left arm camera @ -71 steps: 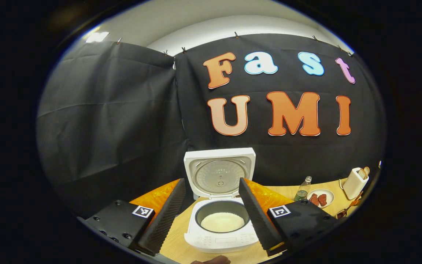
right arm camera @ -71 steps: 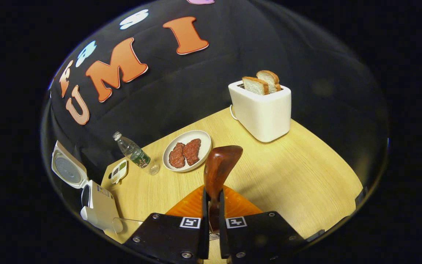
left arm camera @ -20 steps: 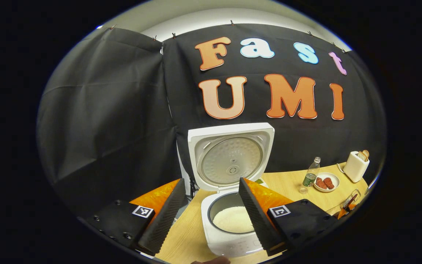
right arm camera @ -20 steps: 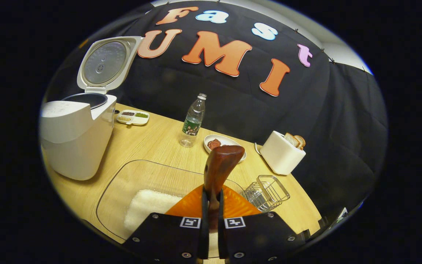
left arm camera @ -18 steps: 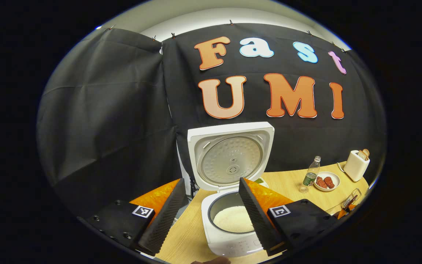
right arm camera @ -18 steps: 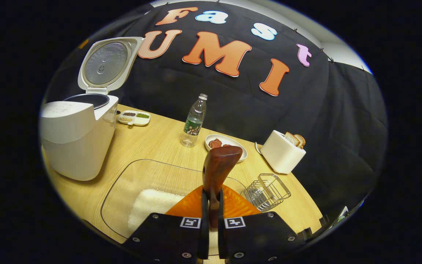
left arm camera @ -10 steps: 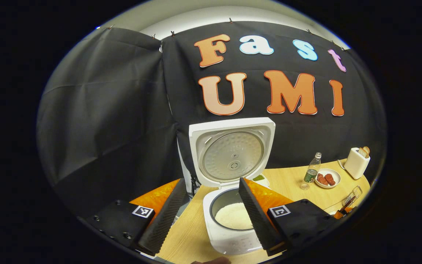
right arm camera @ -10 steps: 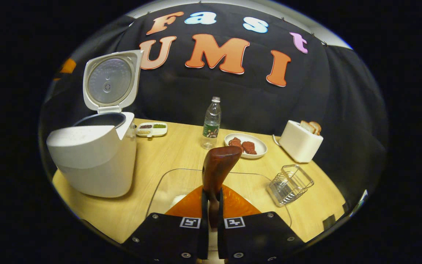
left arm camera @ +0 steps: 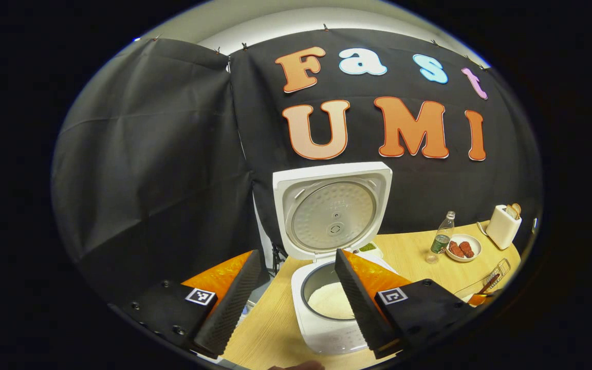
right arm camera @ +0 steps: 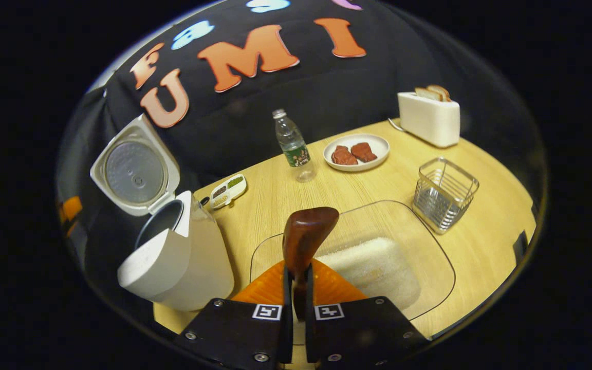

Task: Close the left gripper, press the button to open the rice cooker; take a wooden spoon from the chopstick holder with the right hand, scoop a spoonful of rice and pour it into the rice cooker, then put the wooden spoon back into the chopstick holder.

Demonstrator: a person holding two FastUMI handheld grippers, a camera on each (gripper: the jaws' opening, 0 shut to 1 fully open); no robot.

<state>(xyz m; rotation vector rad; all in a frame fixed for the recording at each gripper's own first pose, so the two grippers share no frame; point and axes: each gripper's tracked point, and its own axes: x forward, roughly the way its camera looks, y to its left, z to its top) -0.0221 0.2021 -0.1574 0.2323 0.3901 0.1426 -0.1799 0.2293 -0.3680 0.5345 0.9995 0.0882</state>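
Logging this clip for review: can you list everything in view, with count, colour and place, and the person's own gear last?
rice cooker: 1, white, lid open, table's left end
rice tray: 1, clear, white rice inside, front of table
chopstick holder: 1, wire, right of tray
water bottle: 1, clear, behind tray
plate: 1, white, two pieces of meat, beside bottle
toaster: 1, white, two bread slices, far right
condiment dish: 1, white, beside cooker
wooden spoon: 1, brown, in right hand-held gripper
left hand-held gripper: 1, open, before cooker

No readable text on any object.
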